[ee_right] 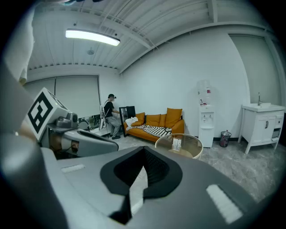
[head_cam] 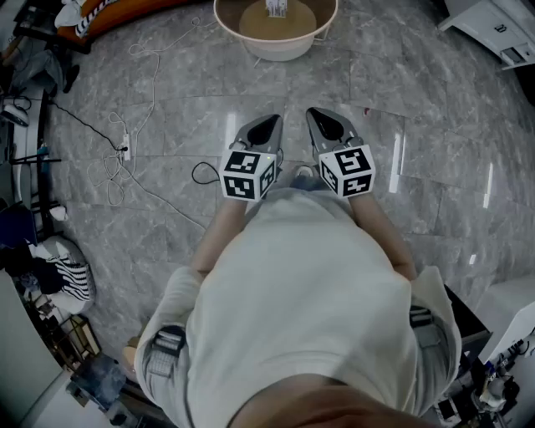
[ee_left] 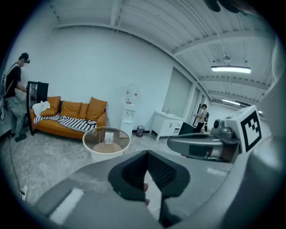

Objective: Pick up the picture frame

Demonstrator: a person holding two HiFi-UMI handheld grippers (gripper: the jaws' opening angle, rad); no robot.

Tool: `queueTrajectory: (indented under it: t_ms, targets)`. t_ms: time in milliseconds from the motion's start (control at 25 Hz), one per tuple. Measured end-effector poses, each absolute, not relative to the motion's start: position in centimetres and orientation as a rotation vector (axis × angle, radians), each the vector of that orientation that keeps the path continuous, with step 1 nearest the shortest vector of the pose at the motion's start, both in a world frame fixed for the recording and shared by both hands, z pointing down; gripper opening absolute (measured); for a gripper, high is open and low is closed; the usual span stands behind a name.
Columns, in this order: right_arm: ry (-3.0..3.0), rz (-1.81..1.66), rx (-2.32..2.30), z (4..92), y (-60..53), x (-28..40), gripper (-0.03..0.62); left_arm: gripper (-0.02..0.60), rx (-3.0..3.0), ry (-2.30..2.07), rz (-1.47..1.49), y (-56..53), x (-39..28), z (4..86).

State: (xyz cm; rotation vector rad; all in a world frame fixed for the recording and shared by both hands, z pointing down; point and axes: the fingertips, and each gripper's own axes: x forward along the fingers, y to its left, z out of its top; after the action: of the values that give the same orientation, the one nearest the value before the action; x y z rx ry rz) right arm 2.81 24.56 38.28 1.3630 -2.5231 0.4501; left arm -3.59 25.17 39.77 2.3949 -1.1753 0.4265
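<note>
You are holding left gripper (head_cam: 261, 130) and right gripper (head_cam: 331, 125) side by side, jaws closed, empty. Bare grey marble floor (head_cam: 376, 84) is stretching ahead. The small pale upright picture frame (head_cam: 276, 8) is standing at the round glass table (head_cam: 230, 29)'s centre. Only gripper views are showing the white water dispenser (ee_right: 205, 112) beyond.

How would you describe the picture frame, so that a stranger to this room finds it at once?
Start at the orange sofa at the far side of the room; nearer to the viewer stands a round glass-topped table. The picture frame stands upright on it, small and pale, and it is the only thing on that table.
</note>
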Motion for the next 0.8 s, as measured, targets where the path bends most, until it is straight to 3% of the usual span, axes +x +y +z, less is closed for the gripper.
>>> queueTrajectory:
  t_ms: [800]
  targets:
    - [-2.551,0.414,1.379,36.9,25.7,4.6,-0.002,0.0,2.379,-1.236,0.374,26.0,-2.3,38.2]
